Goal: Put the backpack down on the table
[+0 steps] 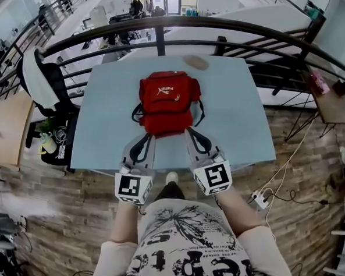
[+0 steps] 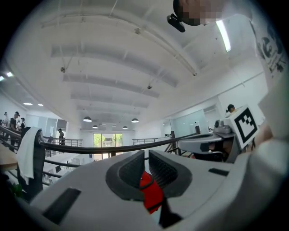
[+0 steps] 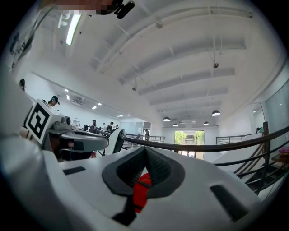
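A red backpack (image 1: 166, 102) with black straps hangs over the pale blue table (image 1: 109, 125) in the head view, its top towards the far edge. My left gripper (image 1: 148, 137) is shut on its near left corner and my right gripper (image 1: 189, 132) on its near right corner. In the left gripper view the jaws (image 2: 146, 169) are pressed together, with red backpack (image 2: 151, 194) fabric and a thin black strap caught between them. The right gripper view shows the same: jaws (image 3: 145, 167) shut, red backpack (image 3: 141, 194) fabric below. I cannot tell whether the bag's underside touches the table.
A small brown object (image 1: 196, 62) lies near the table's far edge. A black curved railing (image 1: 168, 23) runs behind the table. A chair draped in white (image 1: 44, 83) stands left, a wooden side table (image 1: 332, 103) right, and cables (image 1: 262, 198) lie on the floor.
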Motion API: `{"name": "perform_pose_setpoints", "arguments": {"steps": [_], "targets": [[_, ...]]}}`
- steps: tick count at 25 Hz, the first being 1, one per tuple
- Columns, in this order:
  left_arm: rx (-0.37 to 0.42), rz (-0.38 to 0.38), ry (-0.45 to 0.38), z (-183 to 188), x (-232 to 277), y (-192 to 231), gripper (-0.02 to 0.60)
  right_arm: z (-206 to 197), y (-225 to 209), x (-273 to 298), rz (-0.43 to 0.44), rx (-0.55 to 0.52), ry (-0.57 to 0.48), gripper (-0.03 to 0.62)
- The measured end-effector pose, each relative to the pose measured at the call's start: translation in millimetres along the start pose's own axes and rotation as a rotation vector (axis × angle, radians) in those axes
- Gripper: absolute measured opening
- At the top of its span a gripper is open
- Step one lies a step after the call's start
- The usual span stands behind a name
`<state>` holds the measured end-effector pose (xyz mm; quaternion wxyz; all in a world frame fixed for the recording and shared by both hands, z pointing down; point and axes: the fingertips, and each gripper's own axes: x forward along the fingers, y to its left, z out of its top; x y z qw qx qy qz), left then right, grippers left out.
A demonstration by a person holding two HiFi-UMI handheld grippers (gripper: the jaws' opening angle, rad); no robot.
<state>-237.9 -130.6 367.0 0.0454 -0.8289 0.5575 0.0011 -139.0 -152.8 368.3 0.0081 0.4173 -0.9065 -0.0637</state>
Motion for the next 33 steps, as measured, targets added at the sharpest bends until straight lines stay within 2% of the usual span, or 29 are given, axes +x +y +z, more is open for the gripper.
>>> {"name": "perform_pose_setpoints", "arguments": {"steps": [5,9,13,16,20,25,33], "targets": [[0.009,-0.001,-0.037,15,-11,1,0.031,8,-2,-12,-0.015,0.01,-0.009,-0.008],[-0.016,0.025,-0.051,31,-16,8,0.031,11,-2,-13,-0.017,0.005,-0.011,-0.008],[-0.026,0.035,-0.072,33,-19,15,0.029,15,-1,-13,-0.017,-0.005,-0.026,-0.009],[-0.021,0.046,-0.051,32,-19,18,0.03,16,-4,-12,-0.021,0.0,-0.03,-0.009],[-0.004,0.02,-0.05,18,-19,18,0.03,13,-7,-13,-0.027,0.023,-0.026,-0.009],[-0.019,0.046,-0.055,30,-17,20,0.029,15,-8,-12,-0.024,-0.001,-0.028,-0.009],[-0.018,0.042,-0.029,24,-18,19,0.029,8,-12,-18,-0.046,-0.007,-0.016,-0.009]]}}
